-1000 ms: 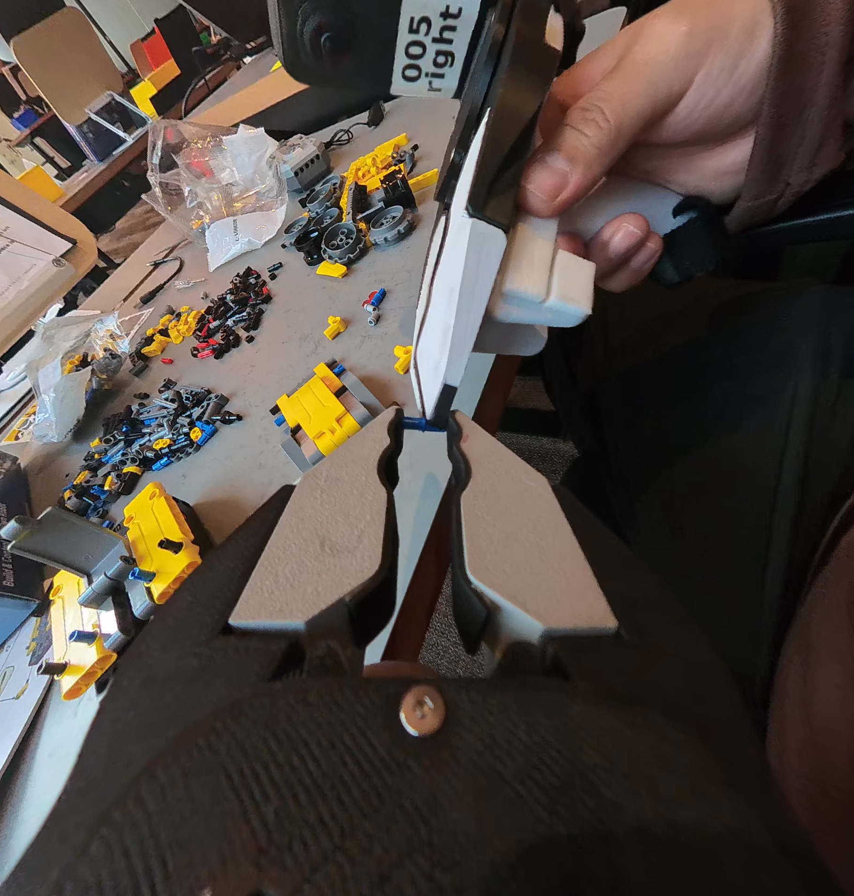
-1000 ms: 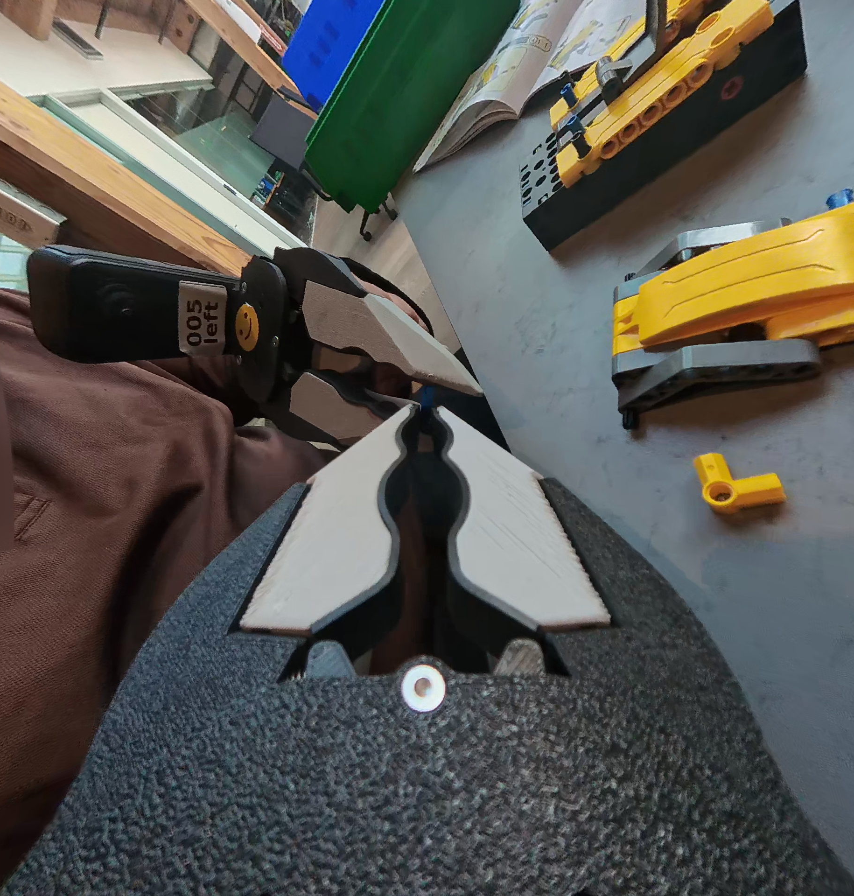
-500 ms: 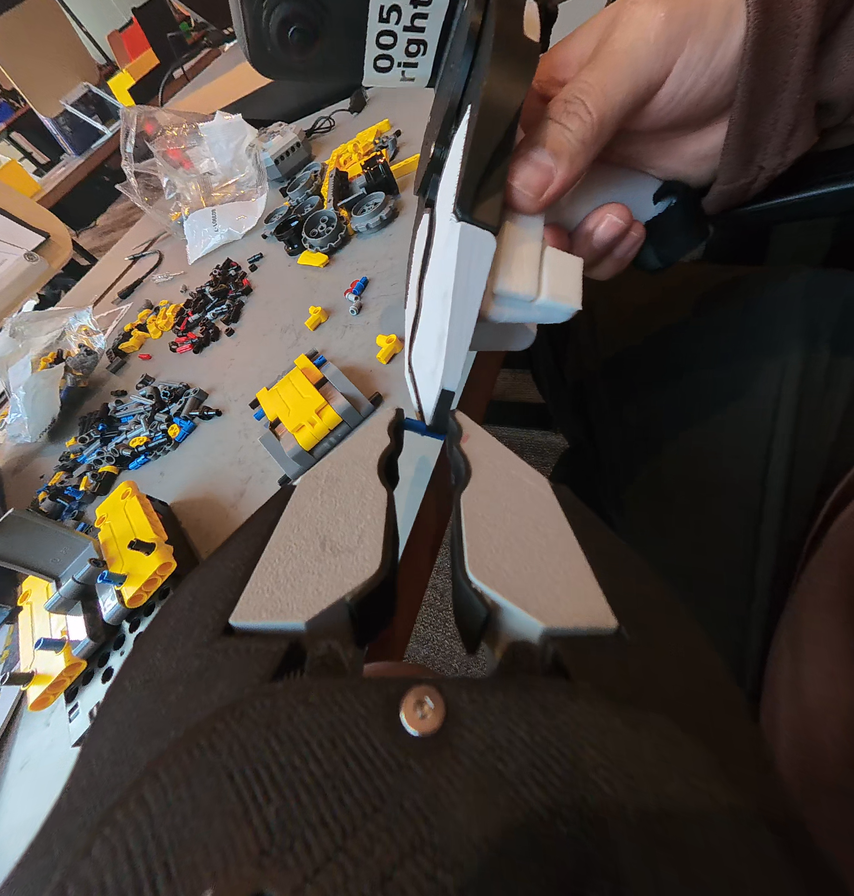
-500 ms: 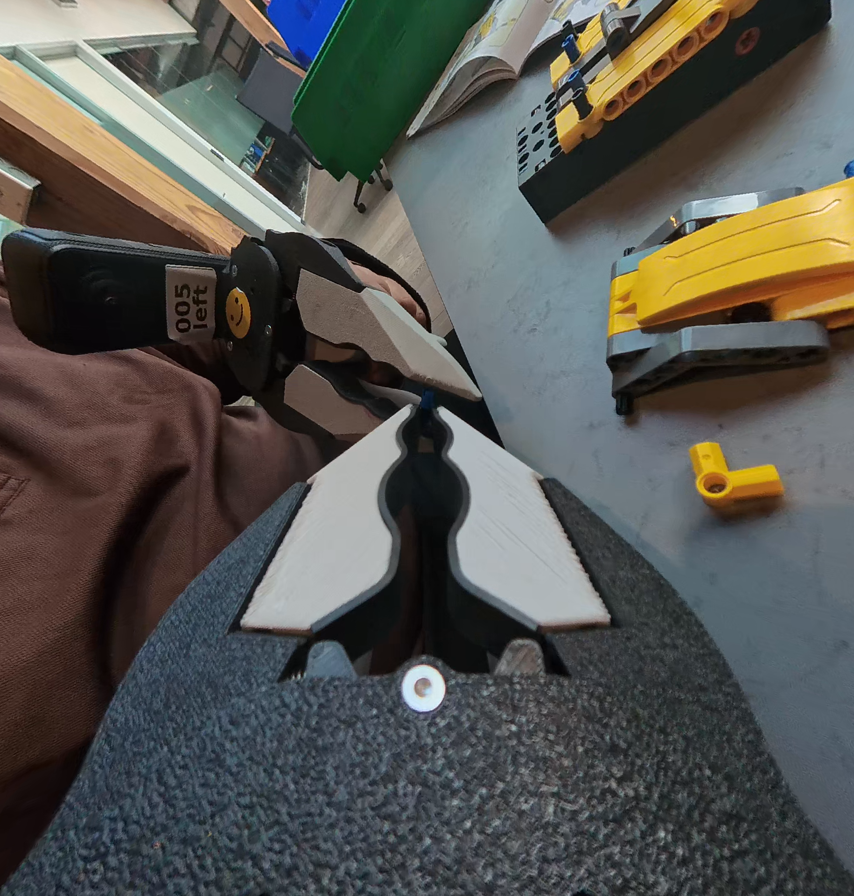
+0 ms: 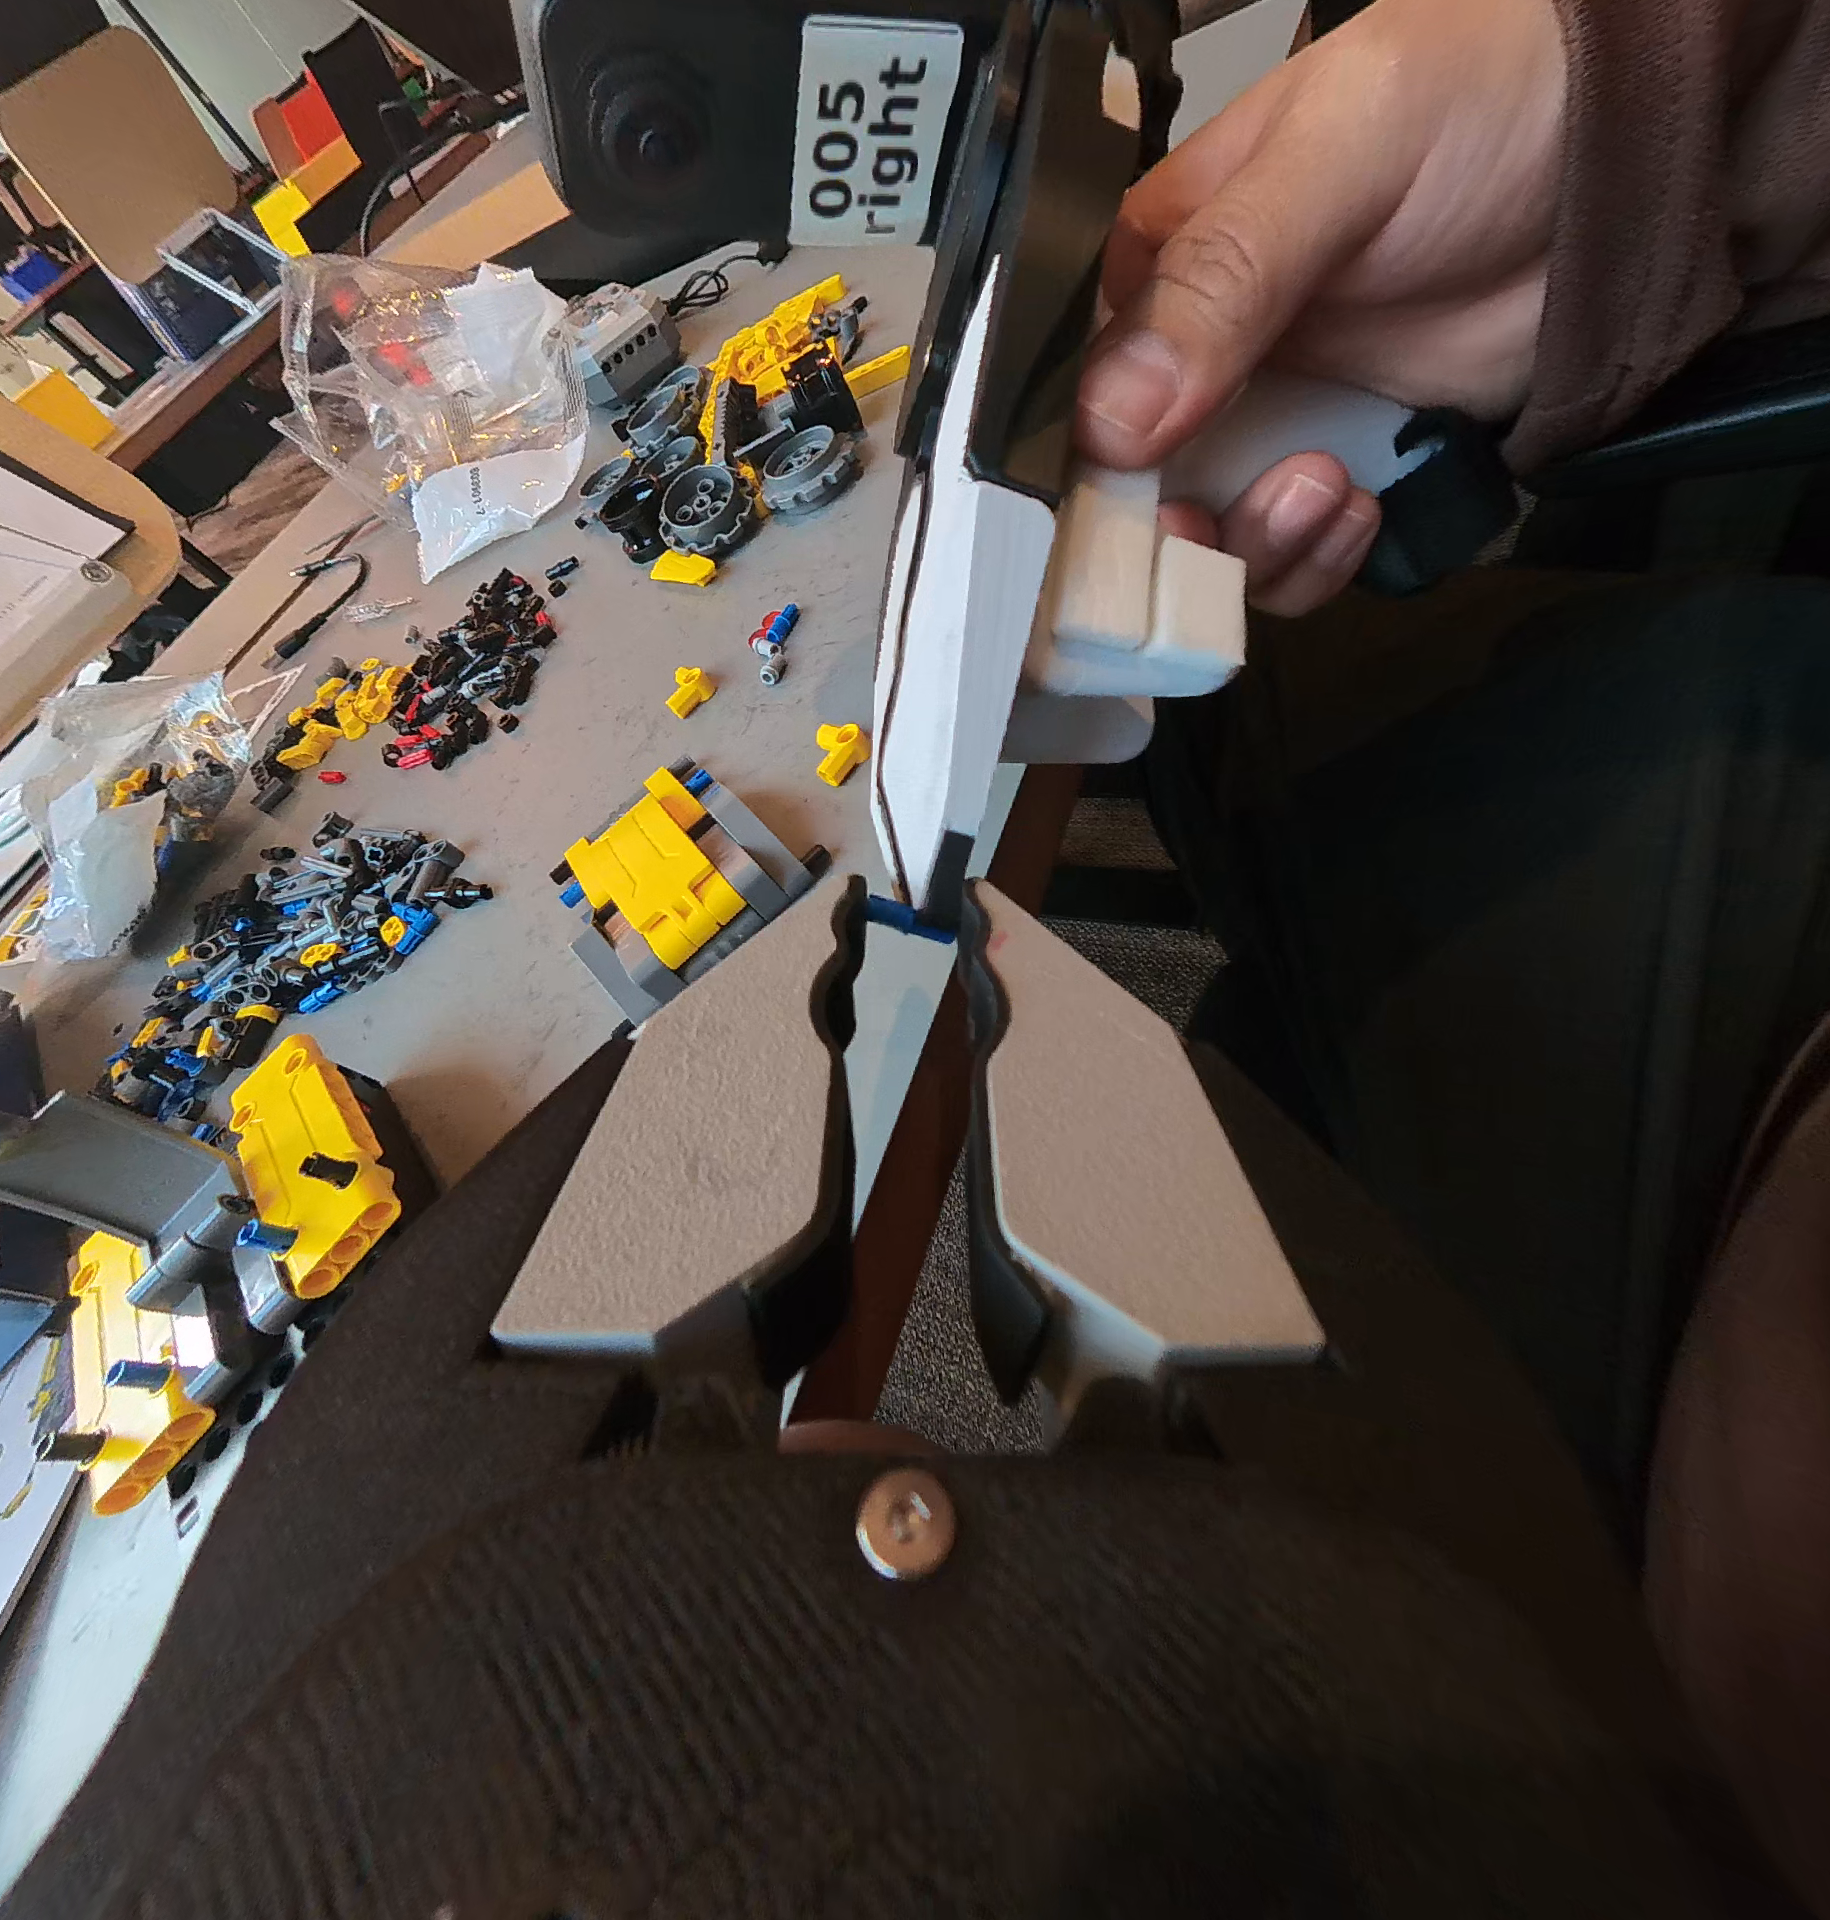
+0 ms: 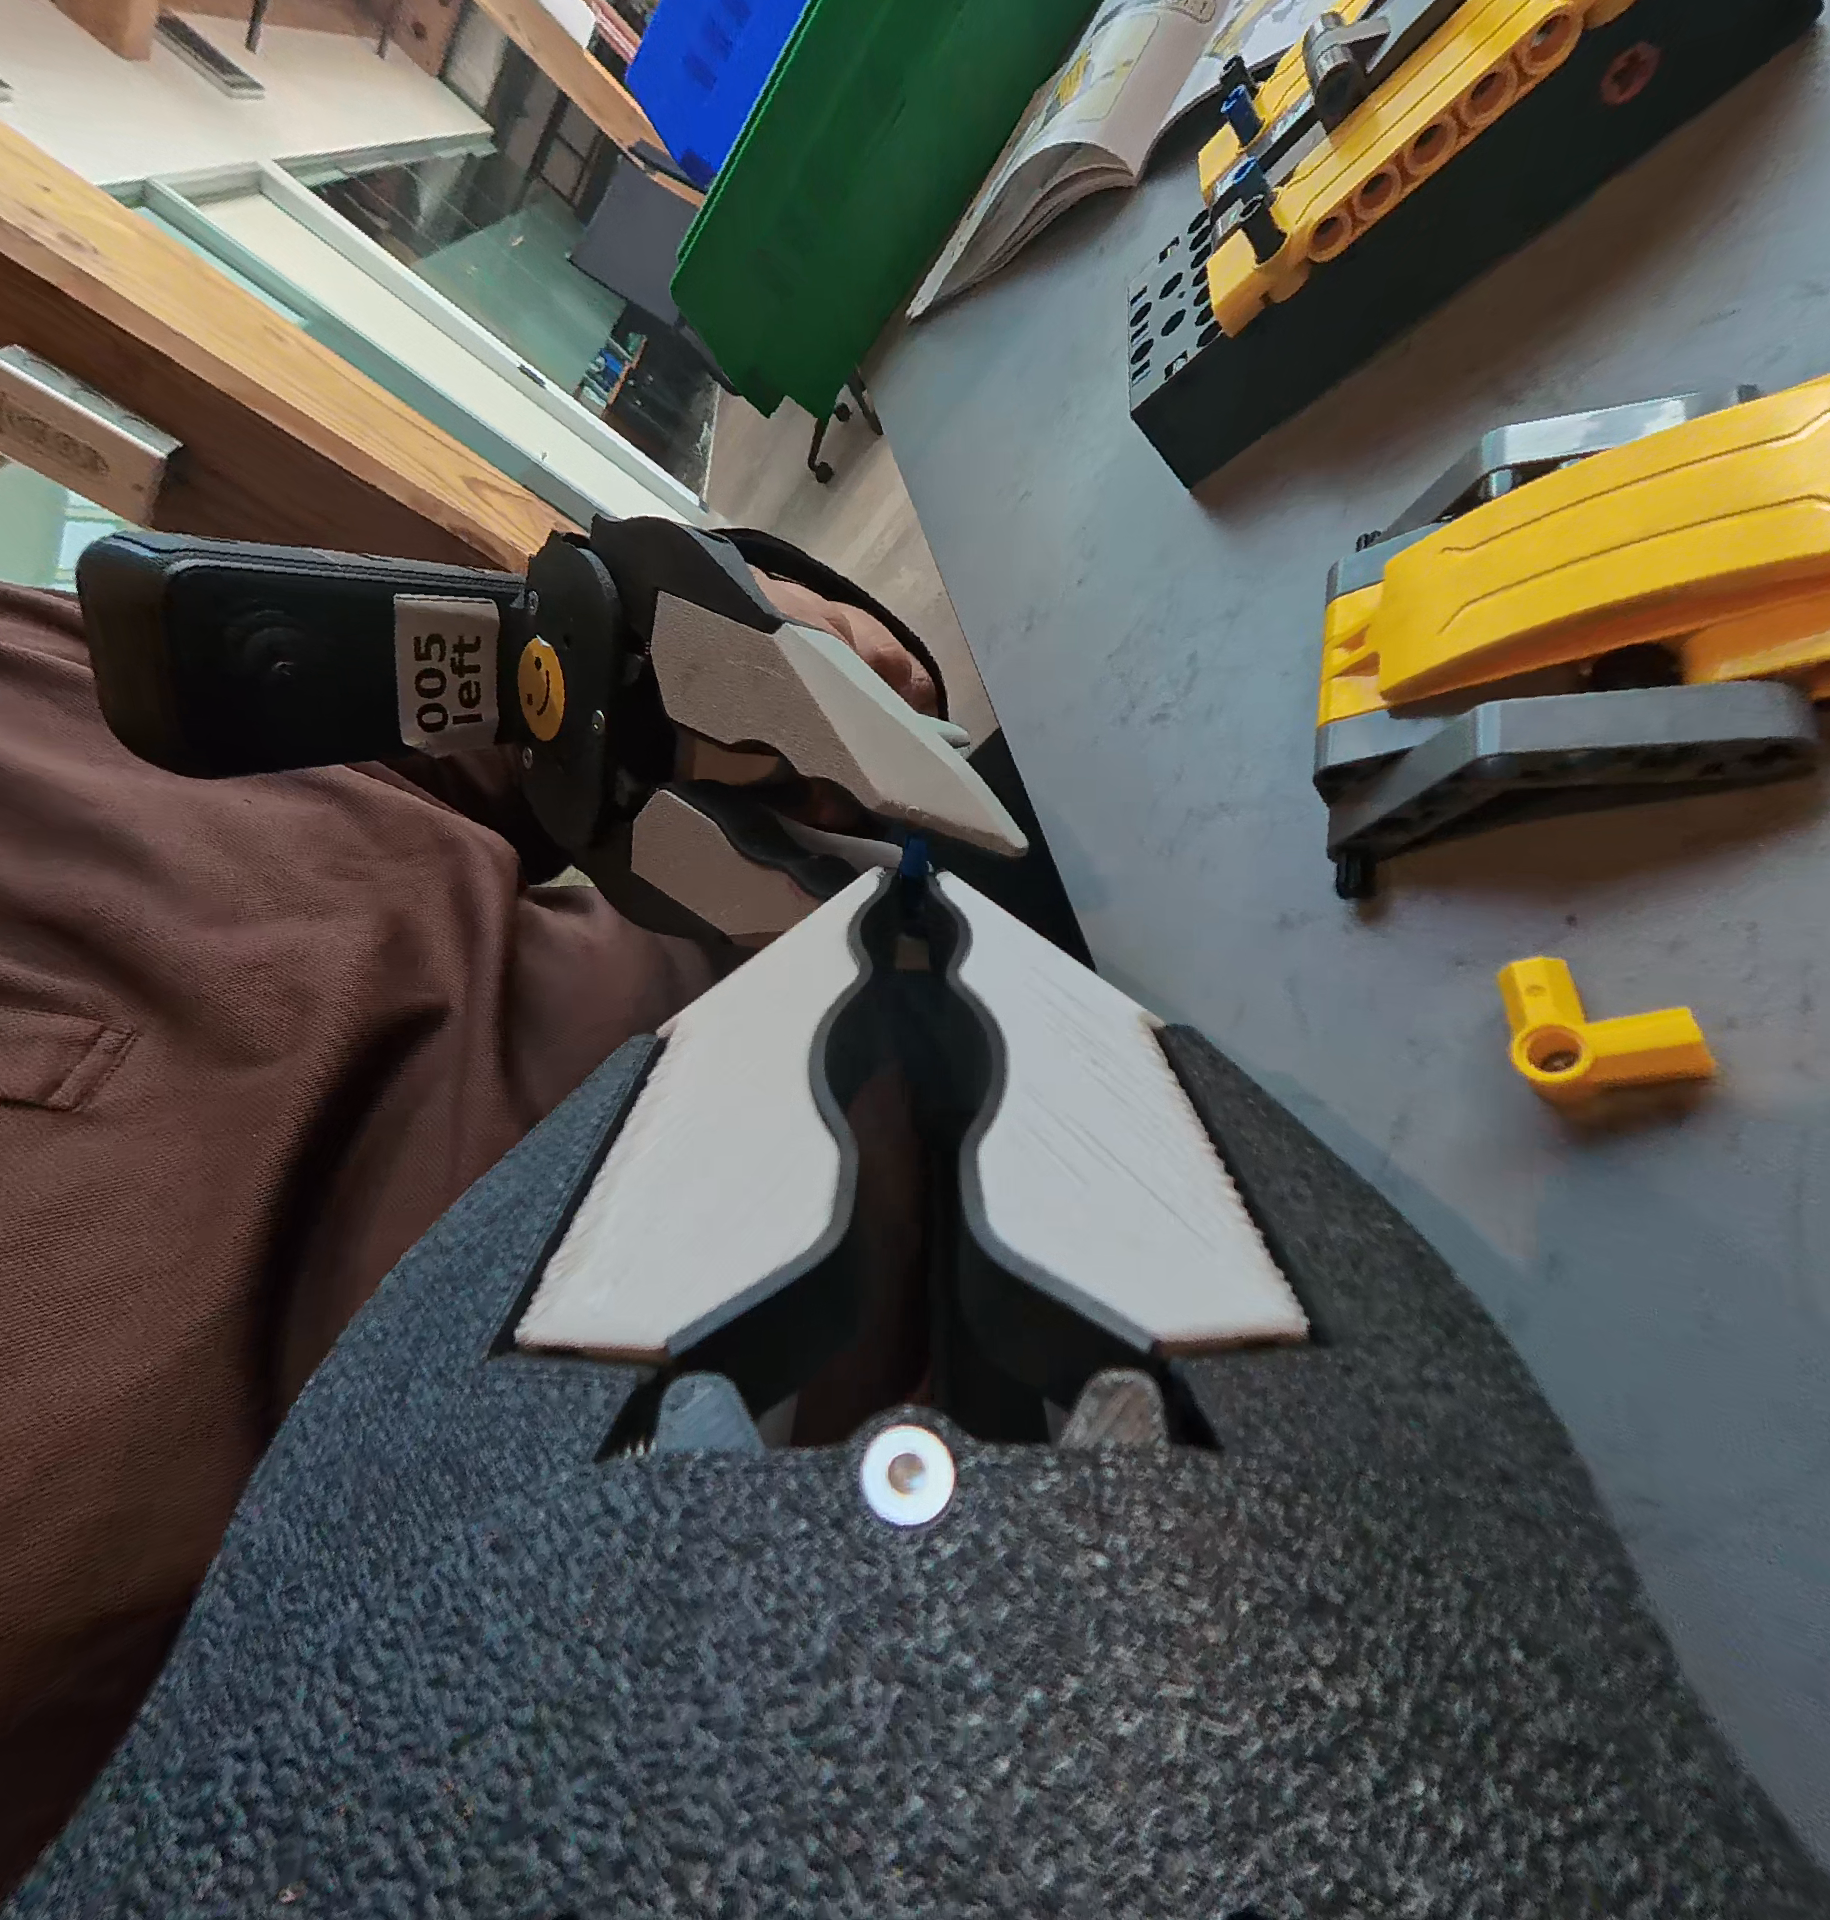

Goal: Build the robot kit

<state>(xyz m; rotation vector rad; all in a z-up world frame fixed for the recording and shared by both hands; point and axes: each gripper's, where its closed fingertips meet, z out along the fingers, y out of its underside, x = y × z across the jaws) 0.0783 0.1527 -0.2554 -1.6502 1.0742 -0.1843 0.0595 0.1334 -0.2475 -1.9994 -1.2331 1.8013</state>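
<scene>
My left gripper [image 5: 916,914] is shut on a short blue pin [image 5: 903,918] that spans the gap between its tips. My right gripper [image 6: 906,888] is shut on a small dark piece [image 5: 952,860], and the blue pin [image 6: 914,854] sticks out past its tips. The two grippers meet tip to tip, just off the table's near edge, over a person's lap. The right gripper's white fingers [image 5: 942,675] come down from above in the left wrist view. The left gripper's upper finger [image 6: 838,727] touches the pin in the right wrist view. A hand [image 5: 1337,260] grips the right handle.
On the grey table [image 5: 495,1018] lie a yellow and grey assembly [image 5: 672,883], also in the right wrist view [image 6: 1617,613], a yellow angle connector [image 6: 1602,1049], piles of small parts [image 5: 308,935], wheels [image 5: 713,488], a plastic bag [image 5: 433,384], a black plate with yellow beams [image 6: 1410,208] and a booklet [image 6: 1087,114]. The tips of both grippers are at nearly the same place.
Both grippers stay tip to tip on the pin and the dark piece. They have only drifted slightly against the table.
</scene>
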